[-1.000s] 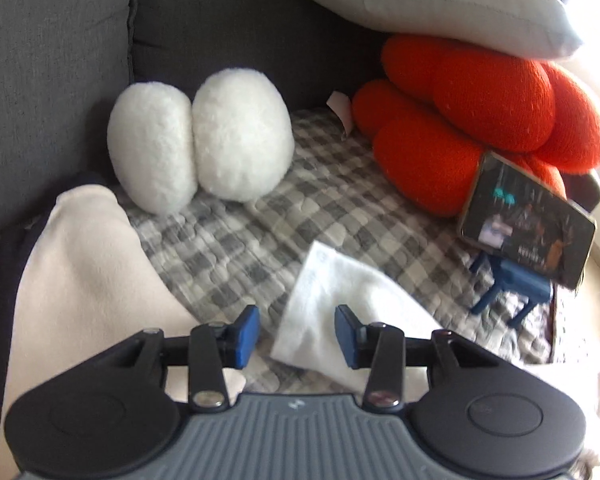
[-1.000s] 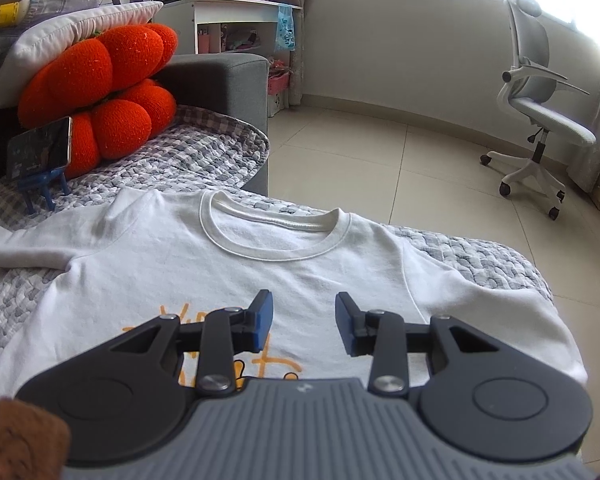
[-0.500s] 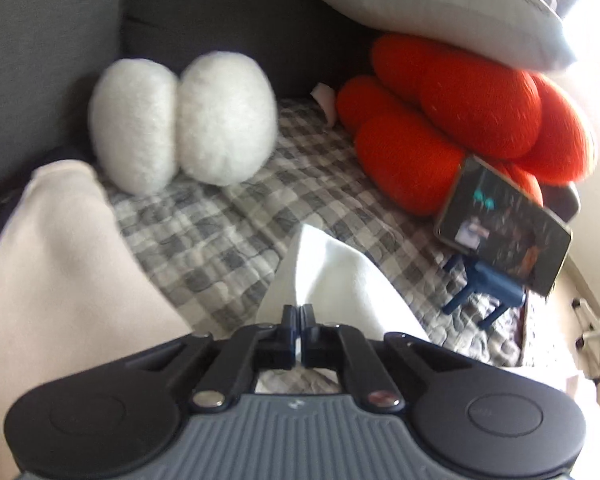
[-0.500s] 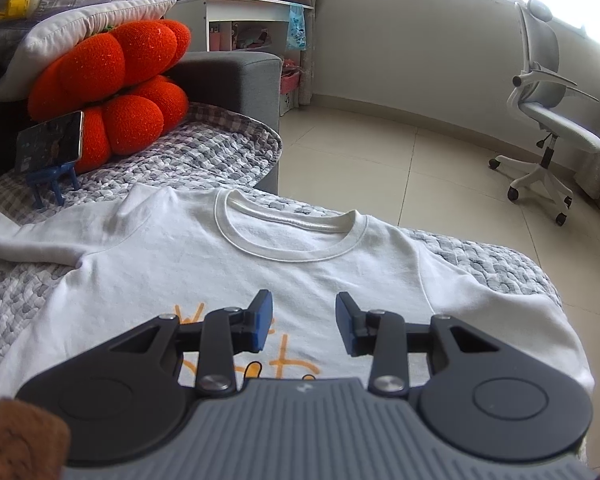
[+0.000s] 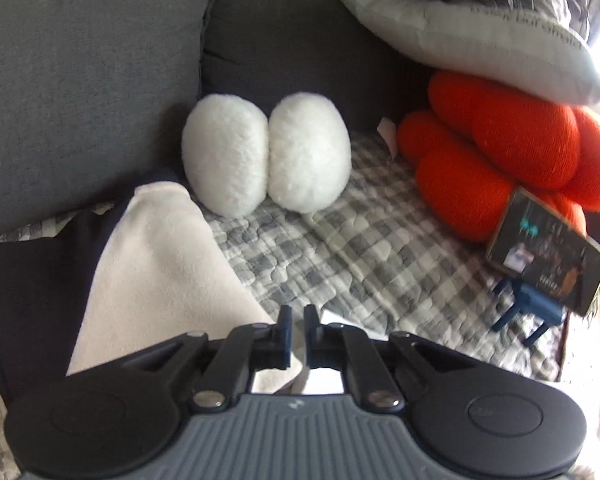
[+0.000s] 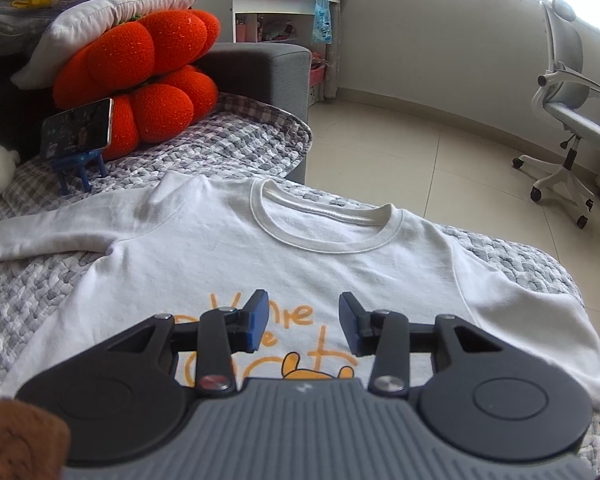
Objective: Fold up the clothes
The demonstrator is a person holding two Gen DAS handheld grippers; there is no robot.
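A checked quilt covers the sofa; the white sweatshirt lies flat, front up. My left claw pinches its sleeve cuff; my right claw hovers wide open above the print. I should carry the sleeve level across the chest.

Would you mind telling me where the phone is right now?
The phone stands on a small blue stand at the left of the right wrist view, leaning against the orange cushion, beyond the white shirt's left sleeve.
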